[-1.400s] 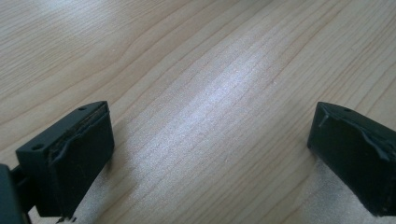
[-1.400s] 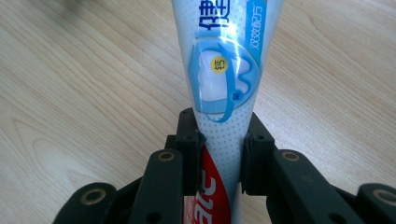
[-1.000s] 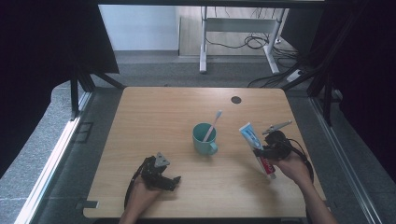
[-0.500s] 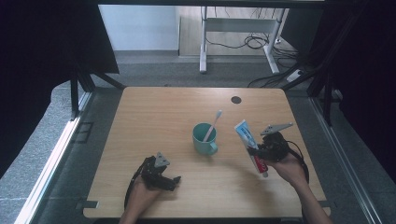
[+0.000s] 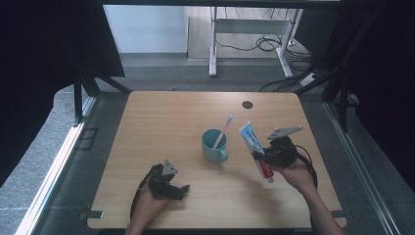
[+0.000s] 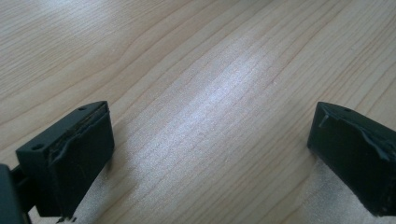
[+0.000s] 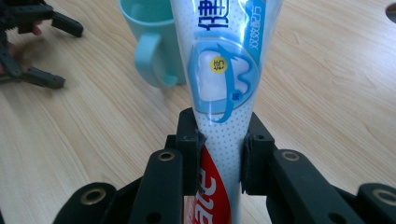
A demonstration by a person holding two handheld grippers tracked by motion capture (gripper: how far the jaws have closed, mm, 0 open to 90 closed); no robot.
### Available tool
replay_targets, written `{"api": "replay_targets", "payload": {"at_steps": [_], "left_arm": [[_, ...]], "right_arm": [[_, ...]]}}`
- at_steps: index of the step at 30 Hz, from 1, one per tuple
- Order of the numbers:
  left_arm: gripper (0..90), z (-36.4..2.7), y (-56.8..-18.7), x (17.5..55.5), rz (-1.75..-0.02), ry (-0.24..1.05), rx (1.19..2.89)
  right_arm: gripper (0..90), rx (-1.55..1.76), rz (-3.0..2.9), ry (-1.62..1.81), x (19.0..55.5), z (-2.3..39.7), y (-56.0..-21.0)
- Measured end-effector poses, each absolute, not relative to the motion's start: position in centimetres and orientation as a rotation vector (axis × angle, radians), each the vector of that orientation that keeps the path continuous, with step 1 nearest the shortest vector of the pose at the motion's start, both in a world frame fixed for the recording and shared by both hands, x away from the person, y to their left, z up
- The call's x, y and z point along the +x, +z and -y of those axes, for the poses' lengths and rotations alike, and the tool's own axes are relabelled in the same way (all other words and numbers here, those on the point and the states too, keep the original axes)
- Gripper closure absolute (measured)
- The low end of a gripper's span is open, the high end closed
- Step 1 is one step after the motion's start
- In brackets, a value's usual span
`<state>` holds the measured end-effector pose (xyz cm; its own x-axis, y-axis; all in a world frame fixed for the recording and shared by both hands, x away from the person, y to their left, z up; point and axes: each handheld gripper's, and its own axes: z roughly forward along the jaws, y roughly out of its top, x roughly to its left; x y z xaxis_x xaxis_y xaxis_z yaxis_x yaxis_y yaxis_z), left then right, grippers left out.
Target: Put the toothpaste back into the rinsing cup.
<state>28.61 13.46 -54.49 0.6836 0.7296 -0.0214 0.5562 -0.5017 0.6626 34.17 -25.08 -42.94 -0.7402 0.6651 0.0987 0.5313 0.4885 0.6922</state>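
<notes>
Right gripper [image 7: 218,154] clamped on a white, blue and red toothpaste tube [image 7: 224,79], pads pressing both sides near the red end; tube held off the light wooden table [image 5: 161,122], flat end tilted toward the teal plastic mug [image 5: 214,145], just beside it but apart; white toothbrush [image 5: 223,131] stands slanted in the mug; left gripper [image 5: 172,188] rests near the table's front edge, well apart, jaws spread wide over bare wood.

a lab or office: bare wooden table [image 5: 171,122], desk frame [image 5: 244,29] with cables [image 5: 264,45] behind, dark curtains [image 5: 44,58].
</notes>
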Motion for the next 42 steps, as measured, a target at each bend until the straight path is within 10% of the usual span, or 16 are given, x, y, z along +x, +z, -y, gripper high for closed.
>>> {"api": "replay_targets", "payload": {"at_steps": [42], "left_arm": [[0.4, -13.4, -54.5, 28.6, -0.985, 0.345, 2.238]], "right_arm": [[72.9, 0.971, -2.56, 1.201, 37.6, 18.2, -39.1]]}}
